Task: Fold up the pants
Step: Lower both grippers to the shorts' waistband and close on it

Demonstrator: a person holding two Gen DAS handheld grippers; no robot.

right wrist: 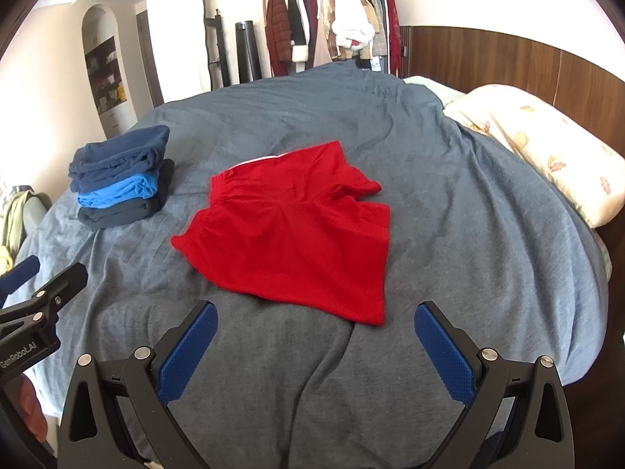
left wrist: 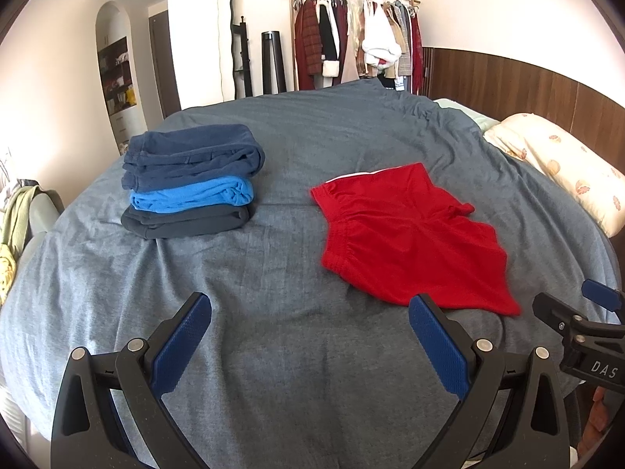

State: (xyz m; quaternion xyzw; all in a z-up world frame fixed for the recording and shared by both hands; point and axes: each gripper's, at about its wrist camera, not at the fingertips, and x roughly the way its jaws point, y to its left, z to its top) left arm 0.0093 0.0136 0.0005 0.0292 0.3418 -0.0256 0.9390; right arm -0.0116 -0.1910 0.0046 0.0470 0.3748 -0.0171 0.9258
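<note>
Left gripper (left wrist: 308, 320) is held agape and empty, short of the red shorts (left wrist: 410, 242); beside them a stack of folded pants (left wrist: 187, 183) is seen. Right gripper (right wrist: 314, 330) is likewise spread, nothing held; the shorts (right wrist: 297, 234) lie unfolded, judged still to be done.

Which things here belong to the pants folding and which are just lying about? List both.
Job: red shorts, spread unfolded on the bed; left gripper and right gripper, both open.
Lying about: stack of folded clothes, pillow, clothes rack.
</note>
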